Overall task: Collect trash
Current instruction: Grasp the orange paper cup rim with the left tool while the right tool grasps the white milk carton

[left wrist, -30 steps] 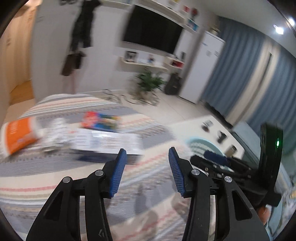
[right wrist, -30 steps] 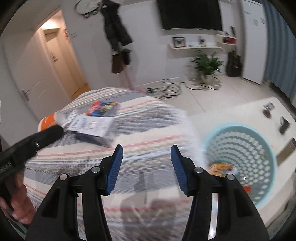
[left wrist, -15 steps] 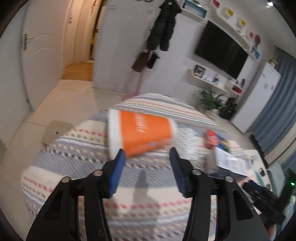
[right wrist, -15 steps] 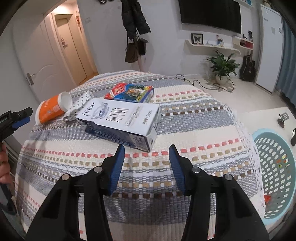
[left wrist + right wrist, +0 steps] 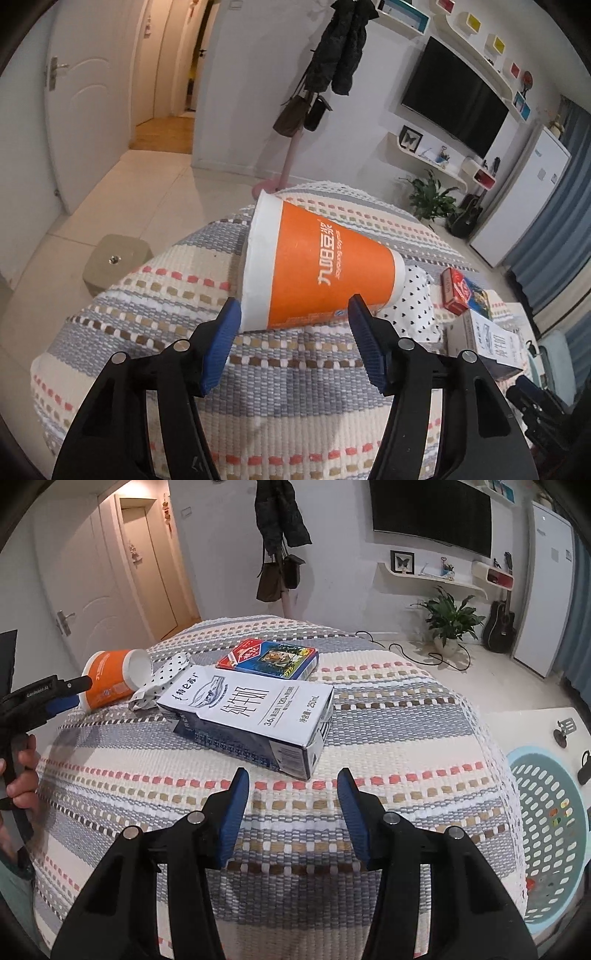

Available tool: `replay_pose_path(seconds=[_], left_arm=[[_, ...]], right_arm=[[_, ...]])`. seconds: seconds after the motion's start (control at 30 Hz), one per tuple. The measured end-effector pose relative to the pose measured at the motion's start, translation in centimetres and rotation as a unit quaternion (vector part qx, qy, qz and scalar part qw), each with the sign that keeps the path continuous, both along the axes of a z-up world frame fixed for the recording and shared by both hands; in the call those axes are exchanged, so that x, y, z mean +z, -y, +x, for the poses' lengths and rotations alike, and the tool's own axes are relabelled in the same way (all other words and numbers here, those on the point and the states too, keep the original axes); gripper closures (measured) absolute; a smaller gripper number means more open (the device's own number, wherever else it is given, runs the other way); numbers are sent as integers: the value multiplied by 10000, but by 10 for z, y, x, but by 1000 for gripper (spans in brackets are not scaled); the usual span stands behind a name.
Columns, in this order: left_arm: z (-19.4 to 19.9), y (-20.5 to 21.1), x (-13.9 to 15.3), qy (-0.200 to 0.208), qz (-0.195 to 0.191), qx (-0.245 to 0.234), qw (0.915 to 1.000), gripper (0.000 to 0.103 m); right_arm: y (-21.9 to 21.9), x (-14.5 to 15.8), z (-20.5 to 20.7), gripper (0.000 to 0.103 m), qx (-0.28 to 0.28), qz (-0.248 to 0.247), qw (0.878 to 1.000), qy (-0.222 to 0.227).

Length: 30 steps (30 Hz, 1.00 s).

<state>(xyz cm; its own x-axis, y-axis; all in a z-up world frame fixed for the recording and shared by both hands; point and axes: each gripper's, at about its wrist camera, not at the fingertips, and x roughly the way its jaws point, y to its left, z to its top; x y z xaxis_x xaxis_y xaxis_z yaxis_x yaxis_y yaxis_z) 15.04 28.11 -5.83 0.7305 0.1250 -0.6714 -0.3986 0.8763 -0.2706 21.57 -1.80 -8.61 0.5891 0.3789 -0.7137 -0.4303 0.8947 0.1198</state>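
An orange and white paper cup [image 5: 317, 269] lies on its side on the striped tablecloth [image 5: 295, 398]. My left gripper [image 5: 295, 343] is open, its blue fingertips on either side of the cup's near side. The cup [image 5: 110, 679] and left gripper [image 5: 55, 698] also show in the right wrist view. A white and blue milk carton [image 5: 251, 720] lies flat mid-table. My right gripper [image 5: 291, 812] is open and empty just in front of the carton. A light blue trash basket [image 5: 550, 830] stands on the floor at the right, with some trash inside.
A red and blue flat box [image 5: 269, 657] lies behind the carton. A white polka-dot wrapper [image 5: 162, 679] lies between cup and carton. A coat rack [image 5: 295, 155], doors, a plant [image 5: 450, 620] and a guitar [image 5: 498, 627] stand beyond the table.
My left gripper swung left from the carton to the orange cup and closed in on it. My right gripper turned from the basket toward the carton and moved closer.
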Motion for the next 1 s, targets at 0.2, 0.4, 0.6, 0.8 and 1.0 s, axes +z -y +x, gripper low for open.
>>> replay_pose_path(seconds=[0.2, 0.4, 0.6, 0.8, 1.0], left_arm=[[4, -17, 6, 42, 65, 252, 9997, 36], [28, -21, -1, -67, -213, -265, 9994, 50], [22, -5, -6, 17, -515, -608, 9968, 85], [4, 41, -5, 0, -141, -757, 9970, 101], [-26, 96, -4, -5, 207, -978, 9950, 101]], right_arm=[[2, -2, 2, 57, -1, 39, 10000, -84], [-1, 0, 3, 57, 98, 29, 9999, -66], [-4, 16, 13, 57, 281, -24, 9996, 20], [-7, 33, 22, 57, 432, -162, 9984, 331], [-8, 34, 47, 57, 618, 18, 9980, 91]])
